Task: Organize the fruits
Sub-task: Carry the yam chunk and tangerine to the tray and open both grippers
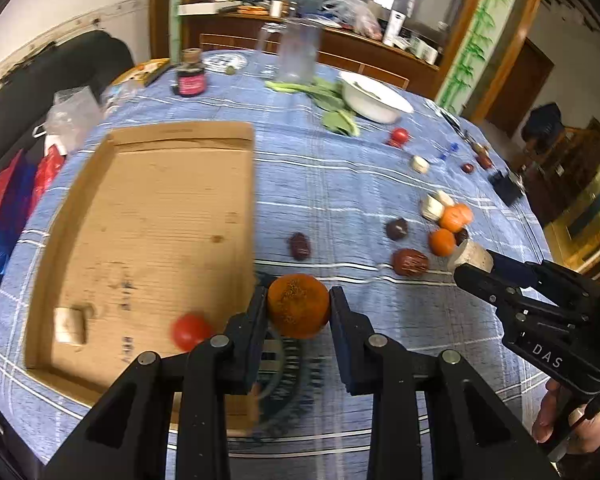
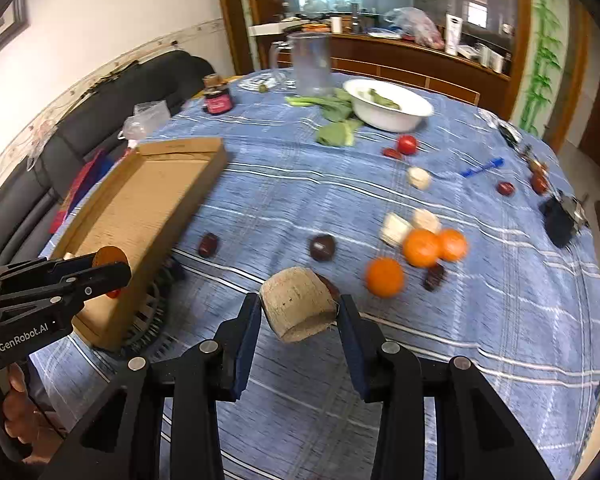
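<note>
Progress is judged early. Inside the cardboard tray only a red tomato and one pale cut chunk are seen, both near its close end. Two more items are in transit: the left gripper is clenched on a speckled orange, held just beside the tray's right wall, and the right gripper is clamped on a pale cut cylinder, carried above the blue cloth and well apart from the tray.

Most of the fruit is left on the cloth: three small oranges, pale chunks, several dark red dates, a dark round piece and a second tomato further back.

Elsewhere a white bowl, leafy greens, a clear jug and a dark jar are noted, none lying between the grippers and the tray. The tray's raised wall is judged the only obstacle to be cleared. Motion blur limits finer detail.
</note>
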A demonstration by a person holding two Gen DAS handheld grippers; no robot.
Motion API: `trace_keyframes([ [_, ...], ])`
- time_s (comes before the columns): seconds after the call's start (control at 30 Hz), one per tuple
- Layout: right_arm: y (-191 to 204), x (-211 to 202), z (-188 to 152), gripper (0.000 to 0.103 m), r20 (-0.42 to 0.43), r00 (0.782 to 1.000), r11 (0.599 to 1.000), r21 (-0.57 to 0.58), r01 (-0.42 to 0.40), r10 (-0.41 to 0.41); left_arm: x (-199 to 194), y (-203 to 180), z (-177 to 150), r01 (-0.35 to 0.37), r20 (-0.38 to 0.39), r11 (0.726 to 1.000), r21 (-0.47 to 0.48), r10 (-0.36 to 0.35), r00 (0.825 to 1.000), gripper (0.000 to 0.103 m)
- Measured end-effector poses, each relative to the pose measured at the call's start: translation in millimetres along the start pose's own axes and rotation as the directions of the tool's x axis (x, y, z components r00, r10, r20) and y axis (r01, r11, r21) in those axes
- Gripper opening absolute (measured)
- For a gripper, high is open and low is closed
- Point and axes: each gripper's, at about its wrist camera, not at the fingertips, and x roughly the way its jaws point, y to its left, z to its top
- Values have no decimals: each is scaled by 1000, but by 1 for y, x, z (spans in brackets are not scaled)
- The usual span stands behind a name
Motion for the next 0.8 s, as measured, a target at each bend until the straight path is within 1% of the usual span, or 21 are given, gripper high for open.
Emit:
trace_keyframes([
  [0.23, 45, 17, 24, 43, 0, 998, 996, -70, -56, 56, -12, 49, 7, -62, 20, 996, -68, 64, 998, 29],
  [0.47, 91, 36, 48, 43, -8, 993, 984, -134, -119, 119, -19, 101, 9, -129, 22, 983, -129, 133, 991, 29],
  [0.67, 124, 60, 64, 43, -26, 988, 971, -181, -153, 151, -12, 135, 12, -172, 4, 972, -159, 175, 985, 29],
  [0.8, 145, 86, 70, 43, -63, 983, 963, -197, -184, 175, 2, 150, 15, -187, -19, 968, -167, 186, 982, 29],
])
